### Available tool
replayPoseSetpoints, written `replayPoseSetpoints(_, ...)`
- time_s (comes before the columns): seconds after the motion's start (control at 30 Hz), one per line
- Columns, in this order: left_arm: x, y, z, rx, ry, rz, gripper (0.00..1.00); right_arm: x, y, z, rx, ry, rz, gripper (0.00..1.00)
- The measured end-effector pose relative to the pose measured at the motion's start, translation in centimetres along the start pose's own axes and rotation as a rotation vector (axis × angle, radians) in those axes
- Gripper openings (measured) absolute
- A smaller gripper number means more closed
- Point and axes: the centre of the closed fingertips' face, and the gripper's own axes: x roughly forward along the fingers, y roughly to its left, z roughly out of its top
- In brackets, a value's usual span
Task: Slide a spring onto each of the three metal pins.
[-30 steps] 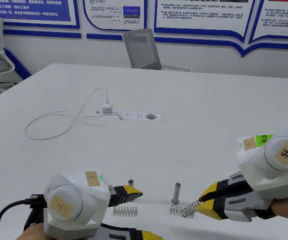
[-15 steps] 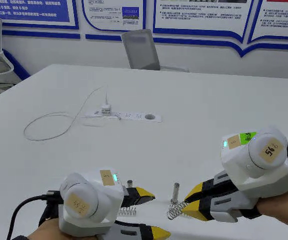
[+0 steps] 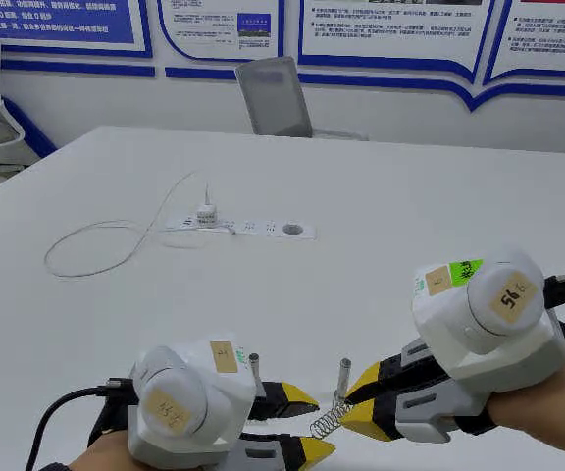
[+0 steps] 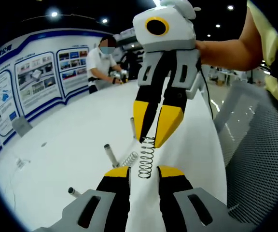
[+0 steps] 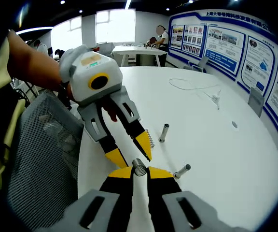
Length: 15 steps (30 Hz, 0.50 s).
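Observation:
My right gripper is shut on one end of a steel spring and holds it off the white table. The spring's free end hangs between the parted jaws of my left gripper, with no grip on it. In the right gripper view the spring sits pinched at my right gripper, and the left gripper faces it, open. Two bare upright pins stand just behind the jaws. A third pin is at lower left. A second spring lies on the table.
A white power strip with a thin cable lies mid-table. A grey chair stands at the far edge under blue wall posters. A mesh chair back is close to the near table edge. A person stands far off.
The right gripper lifted the spring's end off the table and carried it left. The left gripper moved right to meet it, so the spring's free end now sits between its open jaws.

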Motion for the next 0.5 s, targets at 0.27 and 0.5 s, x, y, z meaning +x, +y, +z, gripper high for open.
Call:
replayPoseSetpoints(0.27,0.2,-0.3,0.1,0.022,-0.002,-0.012,0.13,0.1,0.4,0.6,-0.008,-0.01,0.009,0.12)
replayPoseSetpoints(0.5,0.2,-0.5,0.2,0.03,-0.003,-0.018,0.12,0.2,0.7,1.2,-0.022,-0.019,0.015,0.12)
